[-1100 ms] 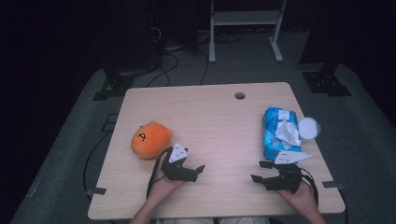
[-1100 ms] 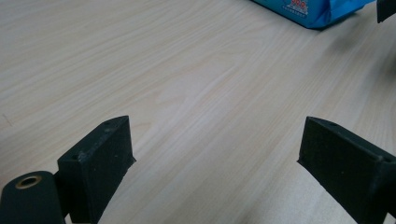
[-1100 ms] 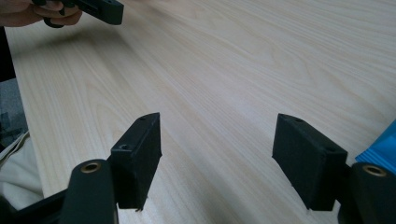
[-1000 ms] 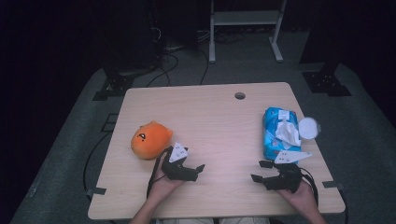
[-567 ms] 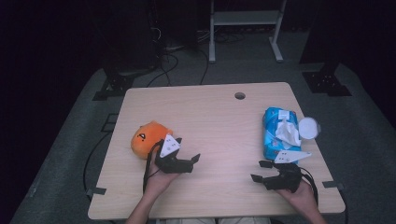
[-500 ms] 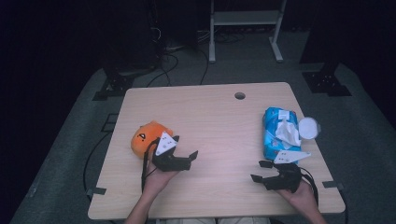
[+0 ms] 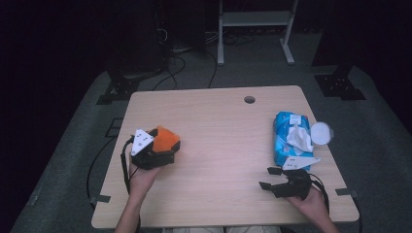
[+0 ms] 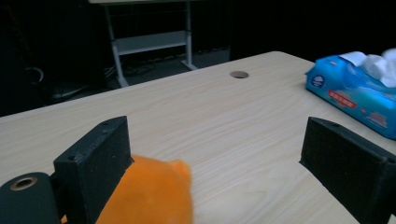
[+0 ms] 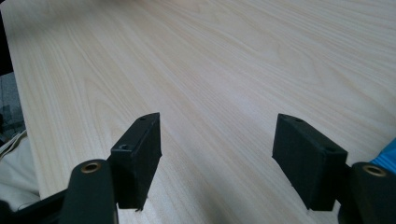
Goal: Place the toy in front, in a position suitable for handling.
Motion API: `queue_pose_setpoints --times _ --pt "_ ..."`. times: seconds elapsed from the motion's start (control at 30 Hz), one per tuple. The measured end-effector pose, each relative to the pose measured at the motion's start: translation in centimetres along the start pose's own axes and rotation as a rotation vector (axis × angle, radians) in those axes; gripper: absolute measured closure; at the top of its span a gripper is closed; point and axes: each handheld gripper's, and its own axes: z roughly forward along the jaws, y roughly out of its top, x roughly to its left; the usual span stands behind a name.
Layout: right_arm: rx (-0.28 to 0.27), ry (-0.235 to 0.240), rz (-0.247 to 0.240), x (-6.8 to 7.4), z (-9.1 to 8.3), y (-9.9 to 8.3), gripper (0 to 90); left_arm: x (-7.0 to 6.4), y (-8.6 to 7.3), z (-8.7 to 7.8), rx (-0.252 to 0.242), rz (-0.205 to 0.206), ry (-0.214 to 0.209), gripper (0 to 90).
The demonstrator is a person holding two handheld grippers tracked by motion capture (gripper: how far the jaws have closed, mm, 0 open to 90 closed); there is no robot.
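- right gripper (image 7: pixel 273 178) sits nearest, at the near right of the table (image 7: pixel 218 121), held in the person's right hand (image 7: pixel 311 201); its jaws are spread wide with only bare wood between them, as the right gripper view confirms (image 9: pixel 217 154); it lies just near of the tissue pack
- left gripper (image 7: pixel 163 151) is at the left side of the table, held in the left hand (image 7: pixel 141 177); its jaws stand wide apart, released, around the orange plush toy (image 7: pixel 166 138); in the left gripper view (image 8: pixel 224 163) the toy (image 8: pixel 149 196) lies against the left jaw, well clear of the other; not clenched on it
- blue tissue pack (image 7: pixel 290 138) lies at the right, a white tissue poking from its top; a round clear lid (image 7: pixel 321 132) lies just to its right, at the table edge
- a round hole (image 7: pixel 249 99) is near the far edge of the table
- beyond the table, a white metal stand (image 7: pixel 255 19) rises from the dark floor
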Motion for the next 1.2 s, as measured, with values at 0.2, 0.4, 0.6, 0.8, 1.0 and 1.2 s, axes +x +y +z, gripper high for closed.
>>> queue_pose_setpoints --times 0.2,0.4,0.6,0.8,1.0,1.2 --pt "0.001 0.002 -0.007 0.2 0.0 0.1 31.3 2.2 -0.6 -0.9 0.001 -0.012 0.076 8.0" --pt "0.011 0.007 -0.010 0.2 0.2 0.1 31.3 4.1 -1.8 -1.0 0.025 -0.047 0.127 8.0" --pt "0.018 0.011 -0.017 0.3 0.4 0.1 31.3 4.9 -2.7 -0.7 0.063 -0.069 0.131 8.0" --pt "0.023 0.014 -0.023 0.5 0.4 0.1 31.3 5.4 -3.7 0.0 0.101 -0.080 0.139 8.0" --pt "0.028 0.016 -0.024 0.6 0.5 0.2 31.3 5.3 -4.8 1.1 0.199 -0.046 0.143 8.6" --pt "0.027 0.014 -0.028 0.7 0.5 0.2 31.4 4.8 -4.8 0.9 0.215 0.003 0.160 28.0"
